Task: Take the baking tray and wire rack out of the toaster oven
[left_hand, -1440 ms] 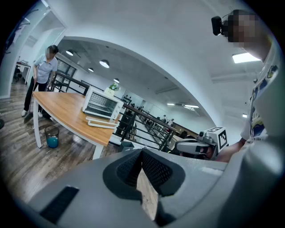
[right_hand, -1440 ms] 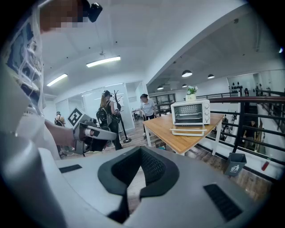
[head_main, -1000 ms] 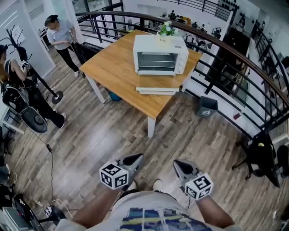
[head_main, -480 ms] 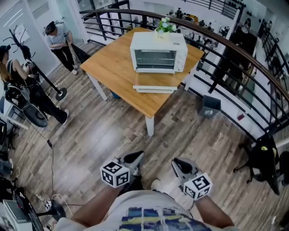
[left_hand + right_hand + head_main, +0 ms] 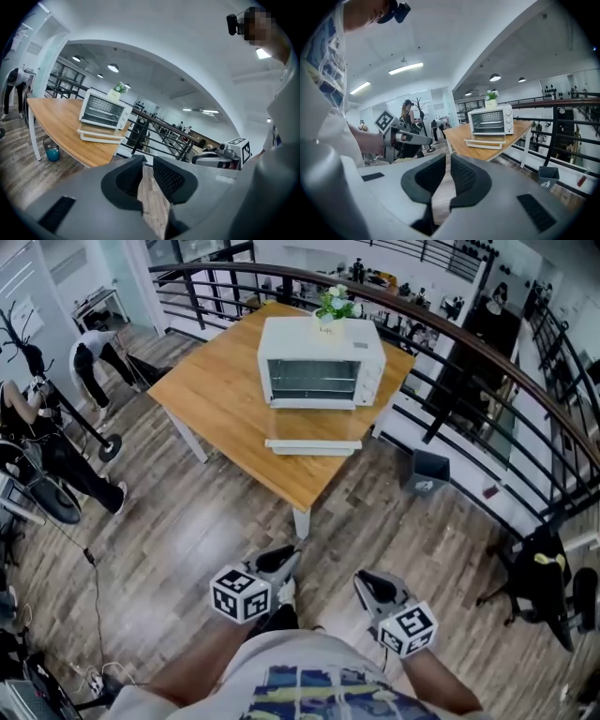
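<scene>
Toaster oven (image 5: pixel 321 362) untouched; jaws of left gripper (image 5: pixel 147 161) (just opening) and right gripper (image 5: pixel 447 159) narrowly apart, empty.

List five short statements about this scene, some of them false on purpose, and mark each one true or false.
1. The white toaster oven stands on the wooden table. True.
2. The left claw grips the wire rack. False: its jaws have just been opening and have only floor between them, well short of the table.
3. The right claw holds nothing. True.
4. The potted plant stands on the floor. False: it sits up at the oven's top.
5. A railing runs behind the table. True.
</scene>
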The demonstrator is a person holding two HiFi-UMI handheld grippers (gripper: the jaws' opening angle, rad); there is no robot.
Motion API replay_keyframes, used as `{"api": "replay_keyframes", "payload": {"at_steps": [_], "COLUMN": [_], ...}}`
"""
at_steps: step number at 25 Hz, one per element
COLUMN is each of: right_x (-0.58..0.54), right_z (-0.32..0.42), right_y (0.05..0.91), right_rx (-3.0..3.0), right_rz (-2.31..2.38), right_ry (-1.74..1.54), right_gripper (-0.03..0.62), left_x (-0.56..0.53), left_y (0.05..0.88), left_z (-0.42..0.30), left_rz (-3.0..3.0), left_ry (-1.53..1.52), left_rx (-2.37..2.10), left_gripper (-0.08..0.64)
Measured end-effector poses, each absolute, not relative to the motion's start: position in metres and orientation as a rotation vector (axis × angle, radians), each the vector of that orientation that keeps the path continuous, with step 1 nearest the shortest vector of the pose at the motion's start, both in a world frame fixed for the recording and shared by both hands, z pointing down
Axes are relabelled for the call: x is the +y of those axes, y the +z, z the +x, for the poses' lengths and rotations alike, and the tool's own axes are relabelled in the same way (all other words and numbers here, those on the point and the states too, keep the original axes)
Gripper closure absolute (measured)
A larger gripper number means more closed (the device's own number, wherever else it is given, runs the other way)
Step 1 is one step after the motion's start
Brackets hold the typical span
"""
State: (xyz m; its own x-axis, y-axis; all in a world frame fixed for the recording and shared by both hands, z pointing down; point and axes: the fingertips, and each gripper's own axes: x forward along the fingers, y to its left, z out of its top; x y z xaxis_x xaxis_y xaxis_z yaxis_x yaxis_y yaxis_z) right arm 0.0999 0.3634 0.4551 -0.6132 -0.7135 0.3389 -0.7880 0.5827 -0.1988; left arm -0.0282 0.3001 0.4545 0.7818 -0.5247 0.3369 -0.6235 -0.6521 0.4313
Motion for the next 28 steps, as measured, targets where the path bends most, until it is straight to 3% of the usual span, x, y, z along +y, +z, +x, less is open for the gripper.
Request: {"api": "replay_keyframes", "payload": {"at_steps": [15, 28], "right_x": [0.224, 0.147], "right_z": [0.055, 0.074], "right_y": [0.443, 0.443], "right_rx": [-2.522, -2.530], "right_rz": [1.359, 1.336], "right_ry": [0.446, 0.462], "right_gripper": [0.563, 0.568], "left_x": [0.148, 0.052], "left_y": [0.456, 0.466], "left_z": [-0.055, -0.033], "left_rz": [2.453, 2.370], "left_ry": [0.228, 0.151], "left_rx": [-0.728, -0.765], "left_gripper": [0.457, 0.453]}}
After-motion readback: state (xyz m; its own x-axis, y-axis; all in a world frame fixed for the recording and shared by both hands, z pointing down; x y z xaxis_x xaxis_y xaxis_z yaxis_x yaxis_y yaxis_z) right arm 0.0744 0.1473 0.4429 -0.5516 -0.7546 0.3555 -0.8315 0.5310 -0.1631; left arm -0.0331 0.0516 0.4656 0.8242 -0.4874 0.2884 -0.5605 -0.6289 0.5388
